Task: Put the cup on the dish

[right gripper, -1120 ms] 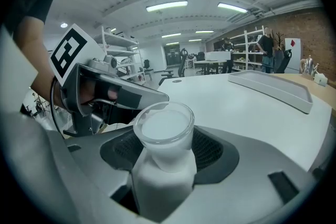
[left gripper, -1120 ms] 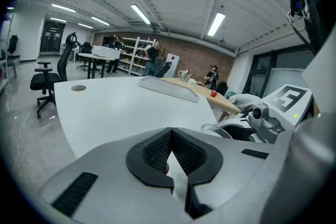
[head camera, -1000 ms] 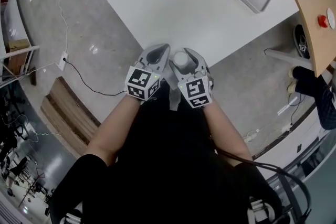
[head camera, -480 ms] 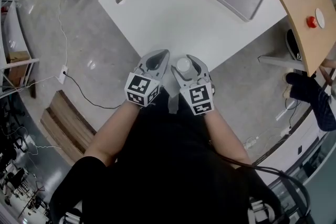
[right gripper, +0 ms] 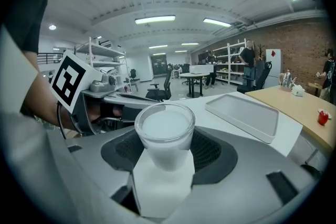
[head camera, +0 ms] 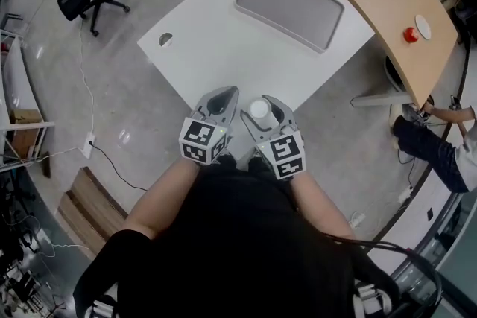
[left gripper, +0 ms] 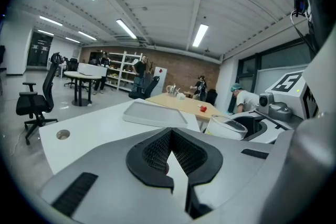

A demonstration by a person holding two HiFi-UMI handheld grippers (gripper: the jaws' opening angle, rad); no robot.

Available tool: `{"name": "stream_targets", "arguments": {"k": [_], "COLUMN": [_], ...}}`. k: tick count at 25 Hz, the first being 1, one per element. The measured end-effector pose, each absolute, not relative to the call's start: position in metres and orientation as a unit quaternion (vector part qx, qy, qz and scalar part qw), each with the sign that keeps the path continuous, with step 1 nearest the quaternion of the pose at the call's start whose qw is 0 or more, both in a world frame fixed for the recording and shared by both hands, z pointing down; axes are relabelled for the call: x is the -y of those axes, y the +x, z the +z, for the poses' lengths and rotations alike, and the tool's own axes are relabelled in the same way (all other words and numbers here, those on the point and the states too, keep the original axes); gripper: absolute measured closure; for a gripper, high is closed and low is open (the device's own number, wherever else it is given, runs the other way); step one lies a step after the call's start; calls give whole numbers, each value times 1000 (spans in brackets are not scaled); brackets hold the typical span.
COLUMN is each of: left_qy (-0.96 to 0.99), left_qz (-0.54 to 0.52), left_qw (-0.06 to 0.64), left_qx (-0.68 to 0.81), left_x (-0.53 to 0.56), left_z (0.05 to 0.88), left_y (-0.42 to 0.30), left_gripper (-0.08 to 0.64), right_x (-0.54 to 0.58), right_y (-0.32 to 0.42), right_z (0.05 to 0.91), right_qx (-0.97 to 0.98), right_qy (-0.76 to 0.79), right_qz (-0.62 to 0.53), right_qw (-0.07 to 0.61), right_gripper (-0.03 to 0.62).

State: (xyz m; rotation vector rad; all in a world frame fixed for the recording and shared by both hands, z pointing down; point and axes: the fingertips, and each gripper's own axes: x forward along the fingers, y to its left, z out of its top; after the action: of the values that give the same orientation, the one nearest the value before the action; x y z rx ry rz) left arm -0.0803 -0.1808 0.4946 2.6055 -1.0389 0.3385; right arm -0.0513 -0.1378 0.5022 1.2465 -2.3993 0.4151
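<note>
White table (head camera: 216,33), dish (head camera: 289,7) on it | right claw (head camera: 262,109) grasping cup (right gripper: 165,128) | left claw (head camera: 221,97) clenched, empty

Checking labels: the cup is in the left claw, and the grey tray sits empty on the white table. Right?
No. The cup is in the right claw, as the right gripper view shows. The grey tray does sit empty on the white table.

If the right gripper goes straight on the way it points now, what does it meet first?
Probably nothing nearby. The right gripper, jaws shut on the cup, points level over the white table; the grey tray lies right of that line. Height above the table is hard to judge.
</note>
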Motion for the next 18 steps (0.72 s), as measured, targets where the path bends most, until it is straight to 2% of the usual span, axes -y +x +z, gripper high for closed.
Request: {"name": "stream_targets", "arguments": {"k": [10,18], "left_qy": [924,940], "left_qz": [99,79], "left_qw": [118,96], "left_qx": [350,317], "left_x": [190,195], "left_z": [436,407], "left_y": [-68,-60], "left_gripper": [563,563], "right_x": [137,141], "right_y": [-37,-36], "right_z": [433,419], "right_qx": [850,833], "right_qy": [468,501], "right_qz": [151,157], "right_qw": [191,175], "right_gripper": [337,337]}}
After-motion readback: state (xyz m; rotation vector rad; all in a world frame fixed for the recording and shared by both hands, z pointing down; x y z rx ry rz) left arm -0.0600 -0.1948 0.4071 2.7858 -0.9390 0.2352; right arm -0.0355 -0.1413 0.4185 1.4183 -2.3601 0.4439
